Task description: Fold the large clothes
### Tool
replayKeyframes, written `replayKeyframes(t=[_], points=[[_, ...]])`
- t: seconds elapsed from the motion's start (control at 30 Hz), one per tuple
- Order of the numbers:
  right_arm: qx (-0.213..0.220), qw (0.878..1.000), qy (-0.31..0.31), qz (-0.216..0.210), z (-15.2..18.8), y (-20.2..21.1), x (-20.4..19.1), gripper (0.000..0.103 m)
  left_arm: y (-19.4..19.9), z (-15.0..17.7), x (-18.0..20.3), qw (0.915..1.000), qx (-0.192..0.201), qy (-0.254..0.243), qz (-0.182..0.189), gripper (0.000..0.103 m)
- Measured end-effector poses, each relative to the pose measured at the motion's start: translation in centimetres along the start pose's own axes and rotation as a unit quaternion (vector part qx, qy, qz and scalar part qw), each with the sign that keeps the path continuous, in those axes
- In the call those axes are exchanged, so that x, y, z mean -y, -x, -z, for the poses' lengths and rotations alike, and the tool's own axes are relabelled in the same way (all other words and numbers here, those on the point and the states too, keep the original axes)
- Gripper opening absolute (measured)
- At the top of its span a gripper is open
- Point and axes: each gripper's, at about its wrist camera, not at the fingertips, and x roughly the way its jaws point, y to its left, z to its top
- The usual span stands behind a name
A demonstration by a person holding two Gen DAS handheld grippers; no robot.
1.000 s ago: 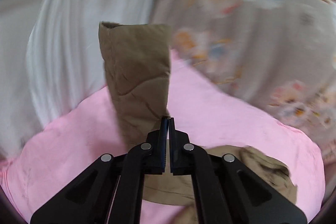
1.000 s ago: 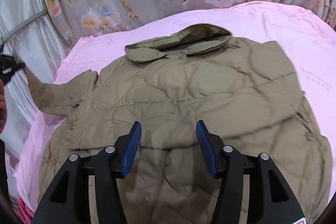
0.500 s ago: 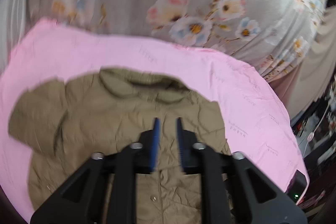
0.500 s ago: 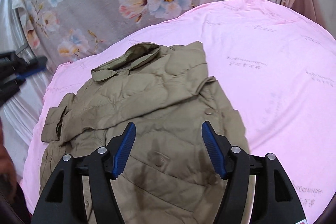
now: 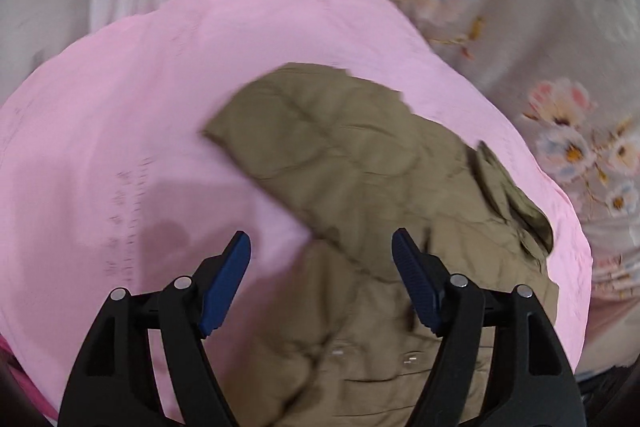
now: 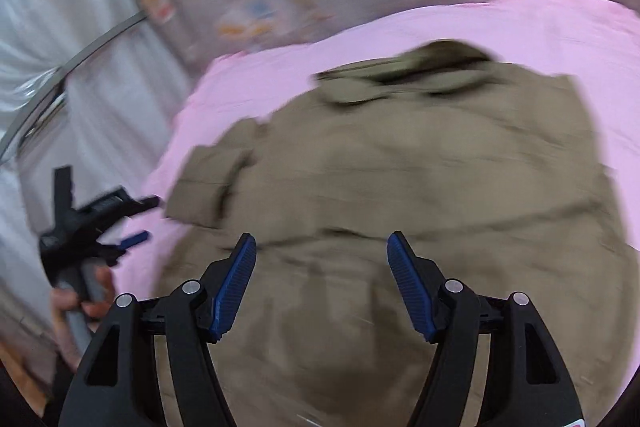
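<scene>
Dropped from the left gripper [image 5: 321, 283], the sleeve [image 5: 320, 147] now lies across the jacket [image 6: 400, 207] on the pink bed [image 5: 120, 107]. Both grippers' fingers are spreading, empty; the puffy sleeve may spring back.

The left black two-finger claw with blue ribbed pads [image 5: 321, 283] points steeply downward, its jaws opening wide with nothing pinched between them. The matching right claw [image 6: 321, 285] also tilts down, jaws opening, empty. A bare hand [image 6: 76, 311] grips the left claw's handle.
</scene>
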Motion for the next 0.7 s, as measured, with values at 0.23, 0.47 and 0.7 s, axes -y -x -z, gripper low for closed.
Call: replayKeyframes(t=[0.23, 0.47, 0.7], points=[[-0.099, 0.992, 0.022, -0.072, -2.9, -12.8, -8.0, 0.067, 0.9, 0.9, -3.0, 0.9995, -0.002, -0.004, -0.030, 0.071], [-0.131, 0.988, 0.013, -0.082, -2.9, -17.7, -10.2, 0.017, 1.7, 1.3, -4.9, 0.9998, -0.011, 0.015, -0.008, 0.071], [-0.021, 0.994, 0.015, -0.109, -8.8, -10.3, -11.1, 0.003, 3.5, 1.3, -2.7, 0.9995, -0.008, 0.007, 0.029, 0.071]])
